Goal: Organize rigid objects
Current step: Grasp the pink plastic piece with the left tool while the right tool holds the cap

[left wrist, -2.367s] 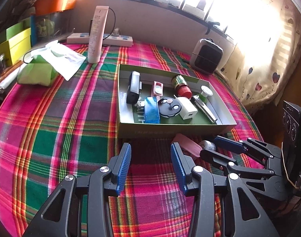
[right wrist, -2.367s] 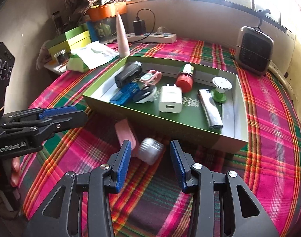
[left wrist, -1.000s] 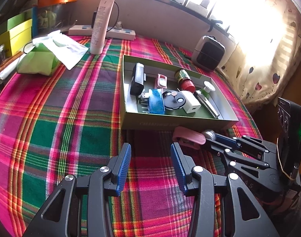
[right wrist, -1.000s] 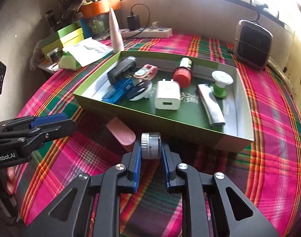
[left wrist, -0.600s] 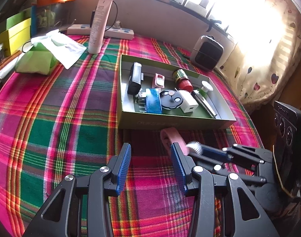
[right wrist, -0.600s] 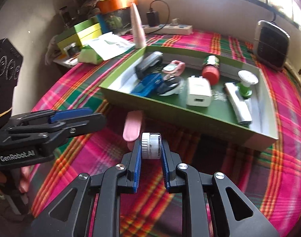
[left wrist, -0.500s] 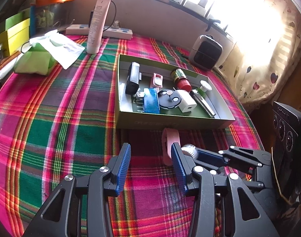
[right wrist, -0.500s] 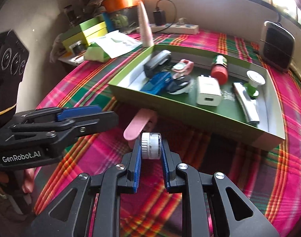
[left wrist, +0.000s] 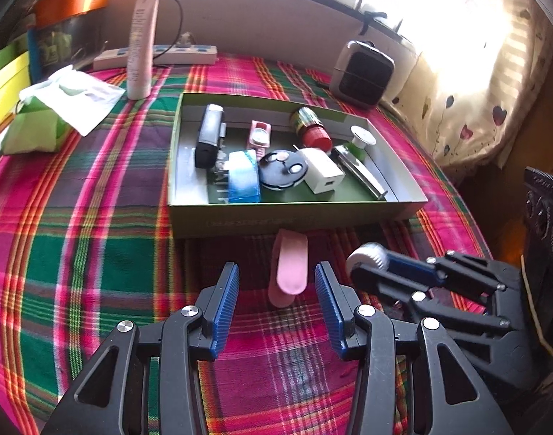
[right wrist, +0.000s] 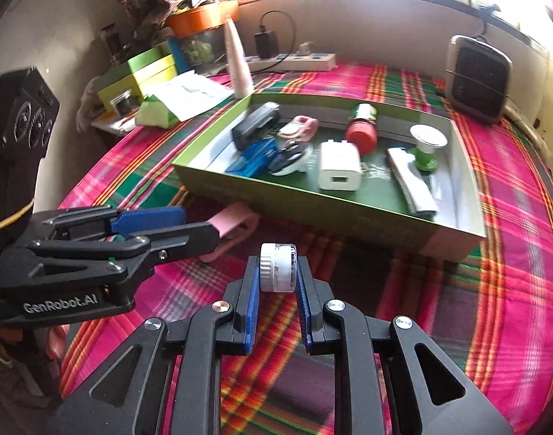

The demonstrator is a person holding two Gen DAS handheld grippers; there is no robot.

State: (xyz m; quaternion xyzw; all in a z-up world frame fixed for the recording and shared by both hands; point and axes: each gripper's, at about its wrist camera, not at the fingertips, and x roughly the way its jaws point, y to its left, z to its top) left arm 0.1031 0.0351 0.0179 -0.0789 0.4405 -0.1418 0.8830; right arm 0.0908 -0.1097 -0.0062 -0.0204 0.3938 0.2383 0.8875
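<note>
A pink oblong object (left wrist: 290, 266) lies on the plaid cloth just in front of the green tray (left wrist: 276, 222). My left gripper (left wrist: 274, 302) is open, its fingers on either side of the pink object's near end. My right gripper (right wrist: 276, 279) is shut on a small white round jar (right wrist: 277, 267) and holds it above the cloth, in front of the tray (right wrist: 312, 210). In the left wrist view the jar (left wrist: 367, 255) shows at the right. The tray holds several items, among them a white charger (right wrist: 339, 170) and a red-capped bottle (right wrist: 361, 132).
A grey heater (left wrist: 365, 74) stands behind the tray at the right. A white tube (left wrist: 141, 43), a power strip (left wrist: 160, 58) and a green tissue pack (left wrist: 33, 127) sit at the back left. Green and yellow boxes (right wrist: 145, 72) stand at the far left edge.
My right gripper closed on the white jar and lifted it off the cloth. My left gripper moved in until its open fingers straddle the pink object.
</note>
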